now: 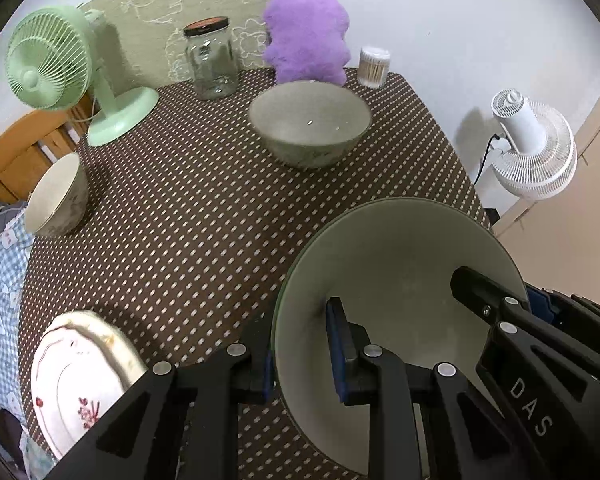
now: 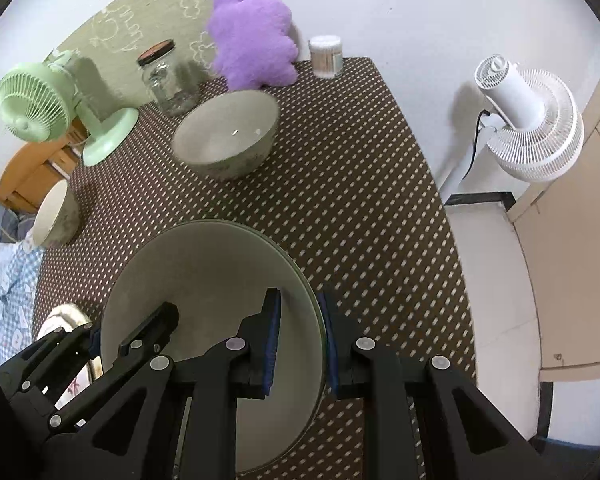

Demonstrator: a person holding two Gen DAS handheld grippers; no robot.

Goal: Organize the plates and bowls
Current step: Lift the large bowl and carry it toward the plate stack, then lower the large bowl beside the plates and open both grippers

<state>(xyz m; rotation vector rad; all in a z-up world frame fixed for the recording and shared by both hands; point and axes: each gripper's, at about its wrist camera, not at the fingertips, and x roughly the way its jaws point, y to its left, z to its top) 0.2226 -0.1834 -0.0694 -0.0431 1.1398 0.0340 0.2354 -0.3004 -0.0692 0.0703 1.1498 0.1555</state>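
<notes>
A large pale green bowl (image 1: pixel 400 264) sits near the table's front edge, also in the right wrist view (image 2: pixel 204 264). My left gripper (image 1: pixel 302 352) straddles its left rim, blue pads either side of the wall. My right gripper (image 2: pixel 300 340) straddles its right rim the same way and shows in the left wrist view (image 1: pixel 496 312). A second grey-green bowl (image 1: pixel 310 122) stands at the table's middle back (image 2: pixel 228 136). A small cream bowl (image 1: pixel 58 196) stands at the left edge (image 2: pixel 56 214). A floral plate (image 1: pixel 80 380) lies front left (image 2: pixel 66 320).
A green desk fan (image 1: pixel 56 68), a glass jar (image 1: pixel 212 60), a purple plush toy (image 1: pixel 306 28) and a cotton swab tub (image 1: pixel 374 66) line the back of the dotted brown tablecloth (image 1: pixel 180 220). A white floor fan (image 2: pixel 528 120) stands right of the table.
</notes>
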